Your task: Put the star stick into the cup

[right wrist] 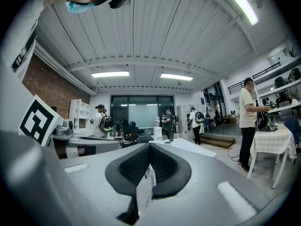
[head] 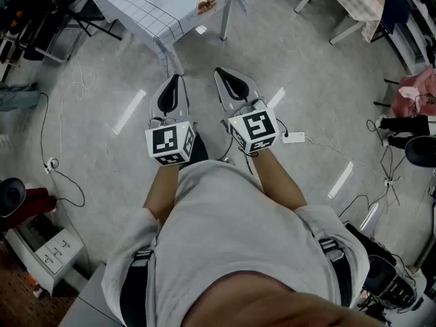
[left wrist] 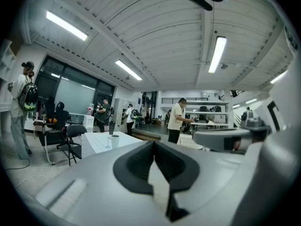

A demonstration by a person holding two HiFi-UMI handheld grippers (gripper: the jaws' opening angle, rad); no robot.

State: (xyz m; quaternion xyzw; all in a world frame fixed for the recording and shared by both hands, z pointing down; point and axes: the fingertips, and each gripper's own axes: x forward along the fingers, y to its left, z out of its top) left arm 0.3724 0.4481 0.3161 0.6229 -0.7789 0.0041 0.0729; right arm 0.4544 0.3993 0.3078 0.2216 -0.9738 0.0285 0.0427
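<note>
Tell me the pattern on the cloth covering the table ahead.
White with a thin dark grid; the head view shows the cloth-covered table best.

Long ceiling tubes (left wrist: 217, 53) light the room brightly and evenly, burning white in both gripper views. In the head view the grey floor (head: 102, 135) carries their pale streaked reflections; shadows are faint and soft. Both gripper views bulge like a fisheye, with black corners. The near foreground at the bottom is soft, the far room sharper.
</note>
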